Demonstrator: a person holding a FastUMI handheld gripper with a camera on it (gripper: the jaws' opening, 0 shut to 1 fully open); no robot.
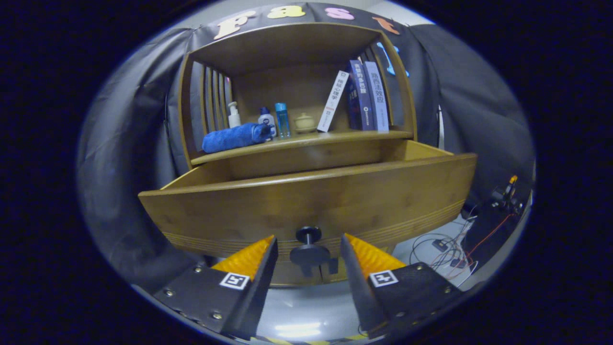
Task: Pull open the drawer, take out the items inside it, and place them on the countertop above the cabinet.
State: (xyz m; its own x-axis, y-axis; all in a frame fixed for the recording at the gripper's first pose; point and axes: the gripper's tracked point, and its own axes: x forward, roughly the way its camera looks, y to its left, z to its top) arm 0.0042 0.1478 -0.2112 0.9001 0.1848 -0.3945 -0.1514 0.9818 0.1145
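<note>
Here the gripper (pixel 309 249) stands open, ridged orange fingers (pixel 246 258) flanking the round black knob (pixel 309 235) untouched at twelve o'clock; the smooth wooden drawer (pixel 311 201) sits pulled out.

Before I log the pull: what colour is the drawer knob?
Black knob, clearest in the gripper view, just ahead of the open tongs.

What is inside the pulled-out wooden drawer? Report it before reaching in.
Only the pulled-out wooden drawer's inner side walls and back edge show; its tall front panel hides the floor and any contents. The open tool flanks the black round knob.
</note>
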